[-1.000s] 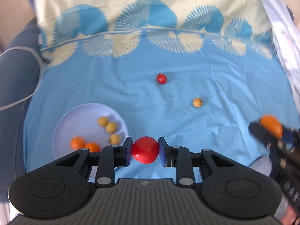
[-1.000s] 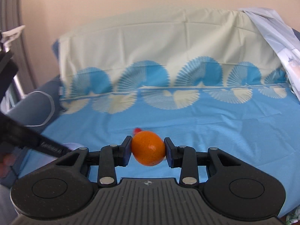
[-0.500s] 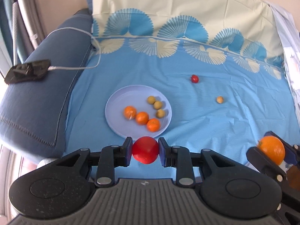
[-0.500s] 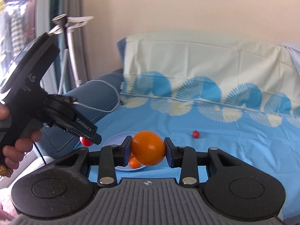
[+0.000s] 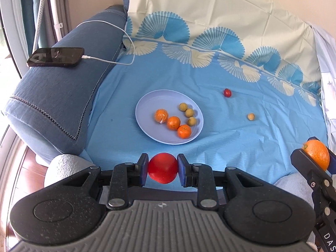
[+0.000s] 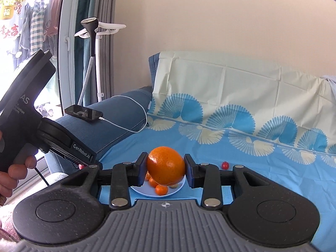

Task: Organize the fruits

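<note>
My left gripper is shut on a red tomato, held above the near edge of the blue sheet. My right gripper is shut on a large orange; in the left wrist view that orange shows at the far right. A pale blue plate lies on the sheet beyond my left gripper, holding three small oranges and three yellowish round fruits. A small red tomato and a yellowish fruit lie loose to the plate's right.
The sofa's blue armrest rises on the left, with a phone and white cable on it. A cream and blue patterned cloth covers the backrest. A hand holds the left gripper's handle. A garment steamer stand stands by the curtain.
Both grippers have pulled back and risen from the sheet, still holding their fruit. The plate, once just beside my left gripper, now lies farther off, and the armrest and phone have come into view.
</note>
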